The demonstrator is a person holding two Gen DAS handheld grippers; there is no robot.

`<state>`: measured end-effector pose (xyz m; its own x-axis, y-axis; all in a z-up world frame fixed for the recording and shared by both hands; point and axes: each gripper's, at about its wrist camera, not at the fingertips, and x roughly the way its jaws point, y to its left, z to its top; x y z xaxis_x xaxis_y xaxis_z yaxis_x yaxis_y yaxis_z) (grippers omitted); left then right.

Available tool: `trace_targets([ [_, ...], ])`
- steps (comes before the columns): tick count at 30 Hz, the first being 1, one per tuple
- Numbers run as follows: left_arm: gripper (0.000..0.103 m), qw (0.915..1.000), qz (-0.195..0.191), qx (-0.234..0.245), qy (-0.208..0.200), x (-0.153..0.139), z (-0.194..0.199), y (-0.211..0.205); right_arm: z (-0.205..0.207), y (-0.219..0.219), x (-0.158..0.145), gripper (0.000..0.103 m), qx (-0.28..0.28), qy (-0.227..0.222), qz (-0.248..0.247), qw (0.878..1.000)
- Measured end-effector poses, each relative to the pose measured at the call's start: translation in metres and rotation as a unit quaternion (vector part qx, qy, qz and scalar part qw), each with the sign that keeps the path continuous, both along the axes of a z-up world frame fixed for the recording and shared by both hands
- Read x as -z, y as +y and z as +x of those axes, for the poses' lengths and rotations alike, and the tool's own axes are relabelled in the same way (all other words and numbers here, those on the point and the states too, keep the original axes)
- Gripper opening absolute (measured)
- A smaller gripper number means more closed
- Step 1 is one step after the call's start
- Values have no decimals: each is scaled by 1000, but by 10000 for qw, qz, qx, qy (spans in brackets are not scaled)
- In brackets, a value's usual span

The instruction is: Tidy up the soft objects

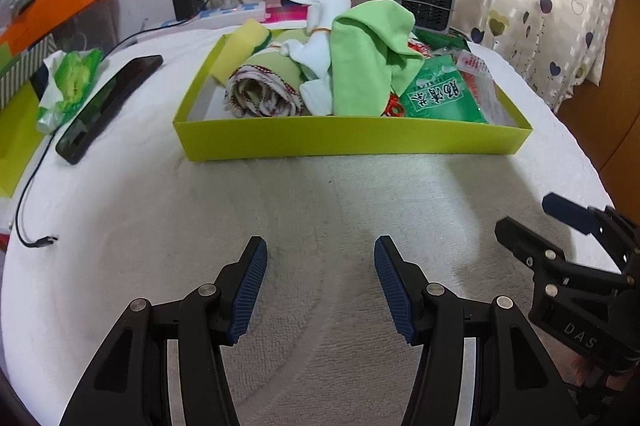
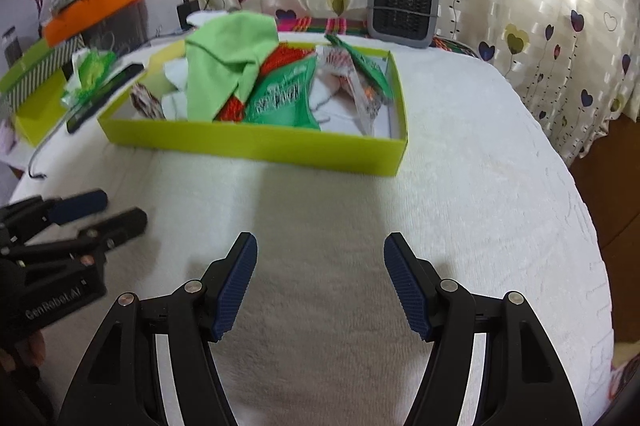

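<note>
left gripper (image 1: 320, 250): jaws wide apart, nothing between them, above the white fuzzy table cover (image 1: 320, 194) | right gripper (image 2: 320, 246): jaws wide apart, empty, beside the left | shallow lime-green cardboard tray (image 1: 352, 140): ahead of both, holding a light-green cloth (image 1: 360, 66), white socks (image 1: 316, 10), rolled patterned towel (image 1: 260, 90), yellow sponge (image 1: 240, 46), green foil packet (image 1: 436, 94)

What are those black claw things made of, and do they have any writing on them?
Each is a black plastic frame with silver pivot pins. The left gripper and right gripper each end in two fingers faced with ribbed dark blue pads. Seen from the side, their bodies carry white lettering: "GenRobot.AI" on the left, "DAS" on the right.
</note>
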<state>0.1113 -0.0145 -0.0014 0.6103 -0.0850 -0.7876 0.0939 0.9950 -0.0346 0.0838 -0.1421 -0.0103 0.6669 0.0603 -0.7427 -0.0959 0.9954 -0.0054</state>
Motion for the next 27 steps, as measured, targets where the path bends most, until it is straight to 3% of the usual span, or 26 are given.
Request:
trace_targets([
  [6,56,9999,116,-56,-107,2,-1,-3,0,-5,5,67,160,125,-48,9998],
  [10,63,9998,98,-50,-144,4,0,-5,0,-7,6,70,196,188,-1,9996],
  [14,64,9996,243,-74,-143,4,1,-9,1,-6,7,71,199,207,-3,9996],
  [27,65,9996,204,-108,-142,4,1,-8,1,-6,7,72,201,211,18,9996],
])
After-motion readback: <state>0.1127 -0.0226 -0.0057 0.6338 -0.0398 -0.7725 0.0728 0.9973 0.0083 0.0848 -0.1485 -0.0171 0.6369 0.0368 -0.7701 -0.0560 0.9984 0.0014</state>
